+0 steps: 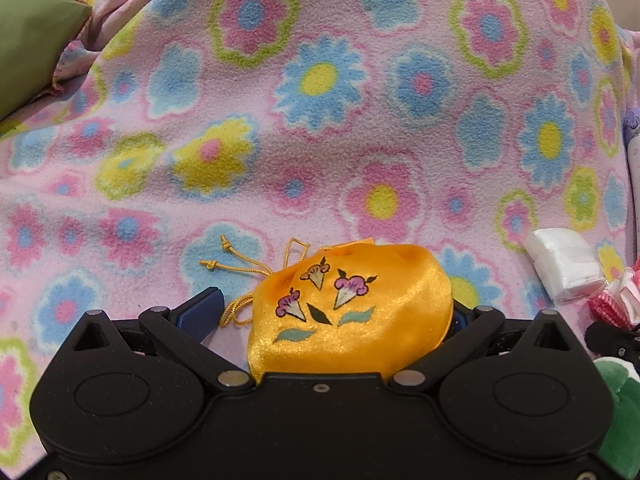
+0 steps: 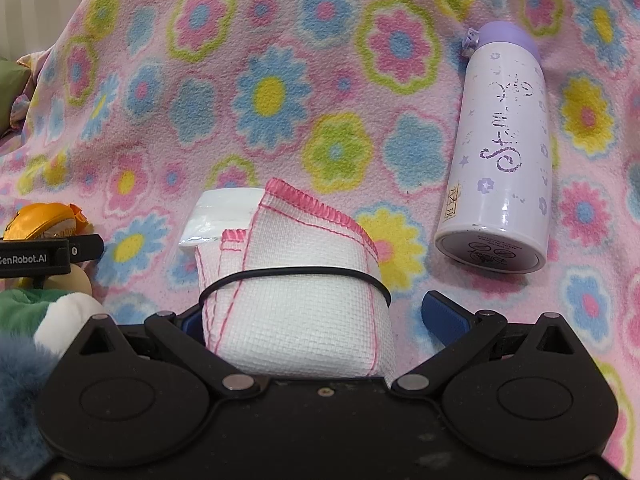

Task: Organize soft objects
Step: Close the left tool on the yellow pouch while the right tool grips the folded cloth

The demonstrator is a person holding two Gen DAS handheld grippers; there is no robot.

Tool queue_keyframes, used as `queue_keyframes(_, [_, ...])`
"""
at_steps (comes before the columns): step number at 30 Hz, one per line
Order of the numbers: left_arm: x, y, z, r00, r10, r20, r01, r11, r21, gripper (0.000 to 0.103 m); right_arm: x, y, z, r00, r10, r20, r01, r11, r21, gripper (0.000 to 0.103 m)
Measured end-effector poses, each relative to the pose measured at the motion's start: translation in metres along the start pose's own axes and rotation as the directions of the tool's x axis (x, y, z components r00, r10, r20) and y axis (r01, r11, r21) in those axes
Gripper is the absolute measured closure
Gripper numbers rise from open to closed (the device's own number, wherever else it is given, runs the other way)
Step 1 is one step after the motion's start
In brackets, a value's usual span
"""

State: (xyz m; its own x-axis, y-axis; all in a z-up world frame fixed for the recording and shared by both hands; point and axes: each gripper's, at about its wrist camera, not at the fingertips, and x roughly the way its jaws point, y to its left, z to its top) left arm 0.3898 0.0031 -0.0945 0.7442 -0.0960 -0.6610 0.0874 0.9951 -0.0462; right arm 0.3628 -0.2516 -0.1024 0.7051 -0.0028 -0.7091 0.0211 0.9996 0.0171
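Observation:
An orange satin drawstring pouch with painted flowers lies on the floral fleece blanket, between the fingers of my left gripper. That gripper is open: its left blue pad stands apart from the pouch, and the right pad is hidden behind it. In the right wrist view a folded white cloth with pink stitching, bound by a black elastic band, sits inside my open right gripper. Its right pad is clear of the cloth. The pouch shows at far left there.
A white plastic packet lies just behind the cloth. A lilac bottle lies on the blanket to the right. A green and white plush and a blue furry item sit at lower left. A green cushion is at the far left.

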Motion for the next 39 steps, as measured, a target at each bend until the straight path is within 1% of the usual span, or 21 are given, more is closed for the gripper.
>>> queue_keyframes(22, [0.001, 0.003, -0.001, 1.000, -0.011, 0.017, 0.011, 1.000, -0.012, 0.003, 0.000, 0.000, 0.000, 1.000, 0.001, 0.005, -0.001, 1.000, 0.006, 0.000])
queue_keyframes(23, [0.000, 0.004, -0.001, 1.000, -0.011, 0.024, 0.011, 1.000, -0.015, 0.005, -0.001, 0.000, 0.000, 1.000, 0.001, 0.006, -0.001, 1.000, 0.006, 0.000])
queue_keyframes(24, [-0.001, 0.005, -0.002, 0.999, -0.009, 0.039, 0.010, 1.000, -0.018, 0.011, -0.001, 0.000, 0.000, 1.000, 0.002, 0.008, -0.002, 1.000, 0.008, 0.000])
queue_keyframes(25, [-0.002, 0.005, -0.003, 0.998, -0.010, 0.060, 0.011, 1.000, -0.016, 0.013, -0.002, -0.001, 0.000, 1.000, 0.002, 0.011, -0.002, 1.000, 0.012, 0.000])
queue_keyframes(27, [-0.005, 0.004, -0.005, 0.996, -0.002, 0.086, 0.003, 1.000, -0.011, 0.023, -0.004, -0.002, -0.002, 1.000, -0.004, 0.024, 0.004, 1.000, 0.020, 0.009])
queue_keyframes(28, [-0.006, 0.003, -0.006, 0.995, -0.001, 0.101, 0.001, 1.000, -0.007, 0.026, -0.005, -0.003, -0.003, 0.999, -0.005, 0.034, 0.004, 1.000, 0.024, 0.012])
queue_keyframes(29, [-0.007, 0.003, -0.007, 0.994, -0.003, 0.112, 0.003, 1.000, -0.003, 0.031, -0.006, -0.004, -0.003, 0.999, -0.005, 0.040, 0.004, 1.000, 0.028, 0.018])
queue_keyframes(30, [-0.008, 0.003, -0.008, 0.993, -0.003, 0.118, 0.003, 1.000, -0.001, 0.034, -0.007, -0.004, -0.004, 0.999, -0.009, 0.045, 0.008, 0.999, 0.031, 0.022])
queue_keyframes(32, [-0.009, 0.001, -0.008, 0.992, -0.007, 0.129, 0.007, 1.000, 0.006, 0.038, -0.007, -0.005, -0.004, 0.999, -0.015, 0.050, 0.013, 0.999, 0.034, 0.026])
queue_keyframes(35, [-0.008, 0.001, -0.008, 0.991, -0.015, 0.132, 0.014, 1.000, 0.006, 0.039, -0.008, -0.006, -0.005, 0.998, -0.013, 0.057, 0.011, 0.999, 0.040, 0.031])
queue_keyframes(39, [-0.009, 0.003, -0.010, 0.990, -0.018, 0.140, 0.017, 1.000, 0.005, 0.040, -0.008, -0.007, -0.005, 0.998, -0.012, 0.060, 0.010, 0.999, 0.048, 0.032])
